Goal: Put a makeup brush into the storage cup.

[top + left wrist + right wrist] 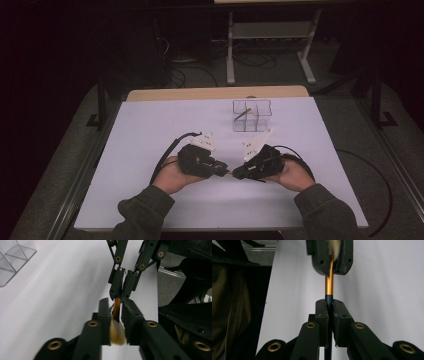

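A small brush is held level between my two grippers, just above the white table sheet (150, 130). It has an orange-gold ferrule (329, 285), a dark blue handle and pale bristles (117, 333). My left gripper (116, 301) is shut on the ferrule and bristle end. My right gripper (329, 302) faces it and is shut on the dark handle. In the high view the left gripper (226, 171) and right gripper (235, 175) meet tip to tip at the front middle of the table. Each is held in a hand with an olive sleeve.
A clear plastic divided box (251, 115) stands at the back middle of the sheet, with a thin brown stick (242, 115) leaning in one compartment. Its corner appears in the left gripper view (12, 260). Black cables trail from both grippers. A desk frame stands on the dark floor beyond.
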Demonstrator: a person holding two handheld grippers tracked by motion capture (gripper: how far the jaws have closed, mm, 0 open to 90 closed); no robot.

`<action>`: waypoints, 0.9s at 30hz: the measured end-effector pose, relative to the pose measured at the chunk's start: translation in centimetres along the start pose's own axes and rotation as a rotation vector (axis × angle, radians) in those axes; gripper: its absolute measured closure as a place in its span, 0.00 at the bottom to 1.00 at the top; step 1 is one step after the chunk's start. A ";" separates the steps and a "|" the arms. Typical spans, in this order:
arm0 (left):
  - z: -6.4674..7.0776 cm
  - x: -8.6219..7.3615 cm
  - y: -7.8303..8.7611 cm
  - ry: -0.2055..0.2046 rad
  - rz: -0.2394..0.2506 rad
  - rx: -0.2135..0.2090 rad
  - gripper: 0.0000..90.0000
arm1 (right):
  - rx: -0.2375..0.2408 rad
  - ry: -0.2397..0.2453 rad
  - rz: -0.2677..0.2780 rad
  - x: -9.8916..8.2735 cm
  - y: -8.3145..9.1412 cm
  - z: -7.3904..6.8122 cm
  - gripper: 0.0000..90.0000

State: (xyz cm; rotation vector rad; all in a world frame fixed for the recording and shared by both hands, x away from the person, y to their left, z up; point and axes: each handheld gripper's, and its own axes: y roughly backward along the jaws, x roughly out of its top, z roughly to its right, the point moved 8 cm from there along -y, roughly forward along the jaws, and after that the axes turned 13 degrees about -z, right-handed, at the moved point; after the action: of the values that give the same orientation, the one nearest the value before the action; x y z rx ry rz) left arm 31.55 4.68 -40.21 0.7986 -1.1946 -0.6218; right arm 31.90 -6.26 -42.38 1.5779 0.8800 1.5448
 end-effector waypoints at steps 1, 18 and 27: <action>0.0 0.0 0.0 -0.001 -0.002 -0.002 0.89 | -0.001 -0.002 -0.001 0.0 0.0 -0.1 0.92; 0.7 0.7 0.7 -0.027 -0.027 -0.012 0.94 | 0.002 0.016 -0.011 0.6 -0.6 -0.5 0.91; 0.8 1.0 1.0 -0.045 -0.032 -0.004 0.94 | 0.006 0.015 -0.005 1.0 -0.6 -0.5 0.90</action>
State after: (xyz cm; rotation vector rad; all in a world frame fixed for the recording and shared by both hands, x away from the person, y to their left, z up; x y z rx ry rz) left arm 31.10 4.34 -38.68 0.8059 -1.2233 -0.6712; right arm 31.46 -5.01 -42.42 1.5691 0.8975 1.5538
